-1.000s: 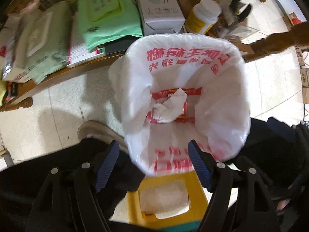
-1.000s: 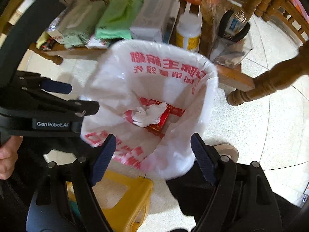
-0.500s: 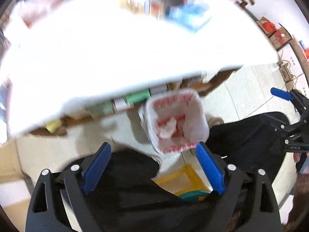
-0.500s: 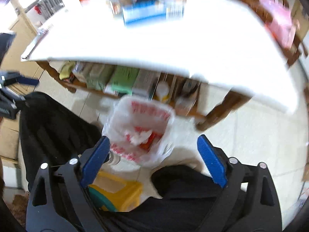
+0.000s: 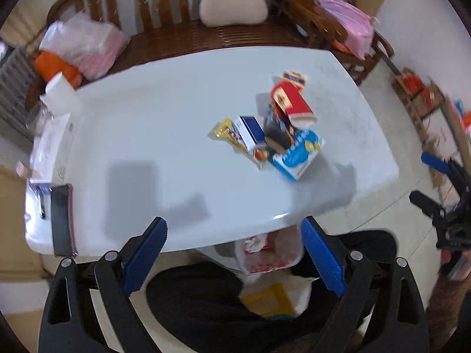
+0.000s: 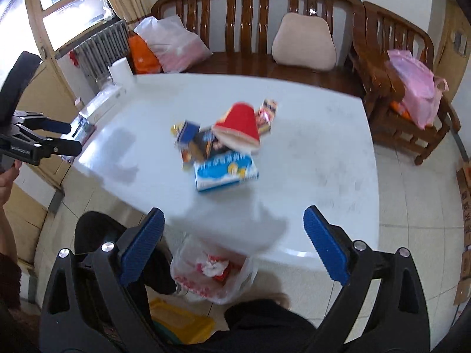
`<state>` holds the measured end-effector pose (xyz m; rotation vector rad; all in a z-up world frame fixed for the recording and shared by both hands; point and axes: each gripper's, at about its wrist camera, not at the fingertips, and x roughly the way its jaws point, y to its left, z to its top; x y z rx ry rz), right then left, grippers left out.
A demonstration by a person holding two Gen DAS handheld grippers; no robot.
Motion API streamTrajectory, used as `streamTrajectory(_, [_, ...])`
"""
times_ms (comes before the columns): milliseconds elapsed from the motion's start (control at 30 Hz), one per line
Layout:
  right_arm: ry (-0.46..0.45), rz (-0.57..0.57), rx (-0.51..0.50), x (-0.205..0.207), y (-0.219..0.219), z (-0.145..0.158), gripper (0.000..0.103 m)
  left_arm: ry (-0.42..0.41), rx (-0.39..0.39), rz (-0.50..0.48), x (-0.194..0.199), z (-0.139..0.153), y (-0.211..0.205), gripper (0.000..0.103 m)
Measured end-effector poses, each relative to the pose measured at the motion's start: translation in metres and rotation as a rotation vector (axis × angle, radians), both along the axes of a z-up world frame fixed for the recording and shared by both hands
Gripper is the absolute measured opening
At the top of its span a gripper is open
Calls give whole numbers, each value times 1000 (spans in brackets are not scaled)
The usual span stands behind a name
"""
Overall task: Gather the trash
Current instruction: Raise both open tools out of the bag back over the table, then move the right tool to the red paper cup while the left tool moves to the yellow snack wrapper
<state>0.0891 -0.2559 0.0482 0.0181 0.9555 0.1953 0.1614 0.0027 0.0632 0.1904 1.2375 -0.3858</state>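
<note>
I hold both grippers above the white worktop [image 6: 309, 153], left gripper [image 5: 234, 253] and right gripper [image 6: 234, 242] each with jaws spread wide and empty. The trash pile [image 6: 223, 144], red cup on top, sits mid-worktop. The trash bag [image 6: 212, 273] hangs below the worktop's near edge.

wooden bench [image 6: 253, 29] behind white table [image 5: 176, 135]; beige cushion [image 6: 304, 42] on bench; phone [image 5: 61, 220] at table's edge.
</note>
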Motion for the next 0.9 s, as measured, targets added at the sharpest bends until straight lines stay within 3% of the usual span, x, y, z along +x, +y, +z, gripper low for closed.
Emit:
streamTrajectory(267, [18,20,21,57,-5,22,93,9,-8,141,47,-3,-6,90])
streamTrajectory(467, [34,32,27,99,-6,24,93,32,-21,196,76,-19,-14,90])
streamTrajectory(700, [53,50,36,131,-7,12,93,58,-14,225,100,-41,-20,90])
streamTrajectory(900, [105,56,66,154,-6,-15,93,62,-13,277,120,-65,-19,90])
